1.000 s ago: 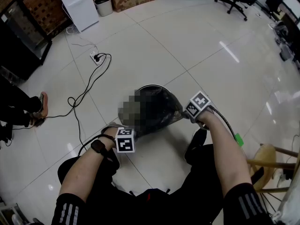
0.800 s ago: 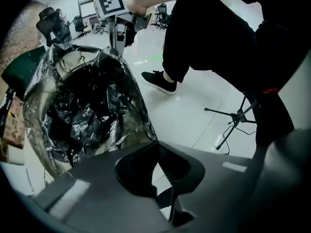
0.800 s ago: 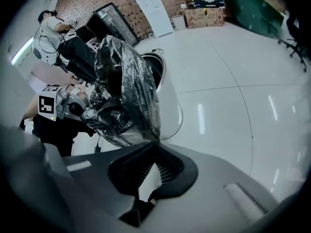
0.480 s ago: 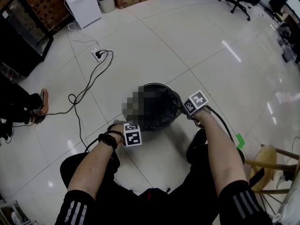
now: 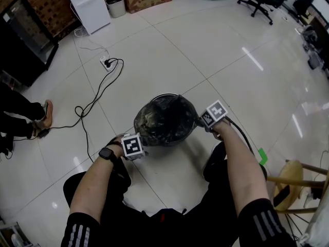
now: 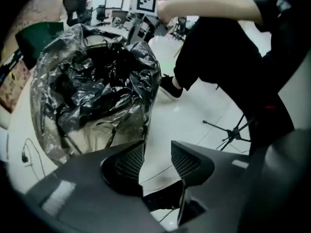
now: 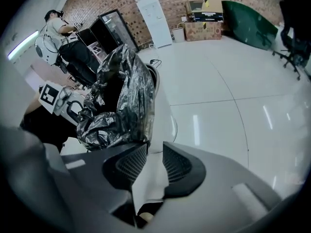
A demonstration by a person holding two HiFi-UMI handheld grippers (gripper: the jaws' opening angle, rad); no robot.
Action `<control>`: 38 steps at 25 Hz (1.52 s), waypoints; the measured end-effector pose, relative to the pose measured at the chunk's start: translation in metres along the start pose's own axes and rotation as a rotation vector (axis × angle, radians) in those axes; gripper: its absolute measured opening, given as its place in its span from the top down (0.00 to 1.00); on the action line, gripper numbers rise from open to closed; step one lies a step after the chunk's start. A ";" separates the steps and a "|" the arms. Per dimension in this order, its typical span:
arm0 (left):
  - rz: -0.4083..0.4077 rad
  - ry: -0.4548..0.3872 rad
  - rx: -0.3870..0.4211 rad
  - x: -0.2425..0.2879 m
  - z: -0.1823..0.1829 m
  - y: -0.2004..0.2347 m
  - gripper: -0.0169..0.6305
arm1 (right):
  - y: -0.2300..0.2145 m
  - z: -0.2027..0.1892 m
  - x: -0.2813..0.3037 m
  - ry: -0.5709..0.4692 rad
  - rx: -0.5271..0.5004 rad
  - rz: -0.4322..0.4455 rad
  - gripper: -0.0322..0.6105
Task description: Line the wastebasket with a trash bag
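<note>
Trash bag point(image 5: 164, 118) drapes over the wastebasket point(image 7: 163, 115), its hem hanging outside the rim. Left gripper point(image 6: 158, 152), jaws opening and empty, sits beside that hem. Right gripper point(image 7: 154, 160), jaws opening, straddles the opposite wall.

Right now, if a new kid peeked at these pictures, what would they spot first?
The shiny, crumpled black trash bag draped over the wastebasket in the middle of the pale floor. Next, the left gripper and right gripper at its sides, jaws opening: only floor shows between the left's, the basket's white side between the right's. A black cable snakes over the floor to the left.
</note>
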State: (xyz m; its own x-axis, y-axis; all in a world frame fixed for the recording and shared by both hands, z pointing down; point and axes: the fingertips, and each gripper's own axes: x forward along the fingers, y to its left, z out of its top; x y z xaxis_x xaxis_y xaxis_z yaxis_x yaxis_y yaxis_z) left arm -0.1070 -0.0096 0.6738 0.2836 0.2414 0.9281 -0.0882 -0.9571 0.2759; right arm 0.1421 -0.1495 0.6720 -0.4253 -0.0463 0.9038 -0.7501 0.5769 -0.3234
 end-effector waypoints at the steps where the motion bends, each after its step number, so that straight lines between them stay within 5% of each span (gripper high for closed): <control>1: -0.042 -0.040 -0.025 -0.010 0.003 -0.006 0.71 | -0.001 -0.001 0.000 0.001 -0.003 -0.006 0.77; 5: -0.156 -0.156 -0.101 -0.051 0.009 -0.019 0.69 | 0.001 0.001 0.001 0.002 -0.020 -0.024 0.77; 9: -0.137 -0.177 -0.190 -0.083 -0.013 -0.002 0.69 | -0.002 0.002 0.001 0.009 -0.048 -0.057 0.77; 11: -0.077 -0.205 -0.222 -0.102 -0.021 0.015 0.69 | -0.007 0.003 -0.001 0.003 -0.046 -0.076 0.78; 16: 0.291 -0.367 -0.308 -0.157 -0.006 0.102 0.75 | -0.003 0.003 -0.004 0.003 -0.033 -0.047 0.78; 19: 0.328 -0.483 -0.373 -0.169 0.025 0.132 0.79 | 0.004 0.005 -0.014 0.026 -0.116 -0.032 0.77; 21: 0.351 -0.490 -0.410 -0.166 0.032 0.151 0.80 | 0.003 0.009 -0.027 0.019 -0.146 -0.031 0.77; 25: 0.246 -0.459 -0.487 -0.137 0.032 0.163 0.81 | 0.005 0.014 -0.051 0.014 -0.174 -0.002 0.77; 29: 0.206 -0.451 -0.523 -0.117 0.035 0.174 0.81 | -0.023 0.003 -0.065 0.091 -0.232 -0.088 0.77; 34: 0.120 -0.444 -0.524 -0.101 0.042 0.169 0.88 | -0.036 0.034 -0.062 -0.063 -0.163 -0.102 0.77; 38: 0.045 -0.433 -0.510 -0.099 0.038 0.163 0.97 | -0.024 0.055 -0.044 -0.070 -0.219 -0.082 0.78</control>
State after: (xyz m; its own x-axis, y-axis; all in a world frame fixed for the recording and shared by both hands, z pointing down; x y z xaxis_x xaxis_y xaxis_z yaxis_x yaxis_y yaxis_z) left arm -0.1134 -0.1953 0.6175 0.6172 0.0148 0.7867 -0.5189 -0.7439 0.4211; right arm 0.1511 -0.2059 0.6249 -0.4076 -0.1525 0.9003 -0.6591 0.7315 -0.1745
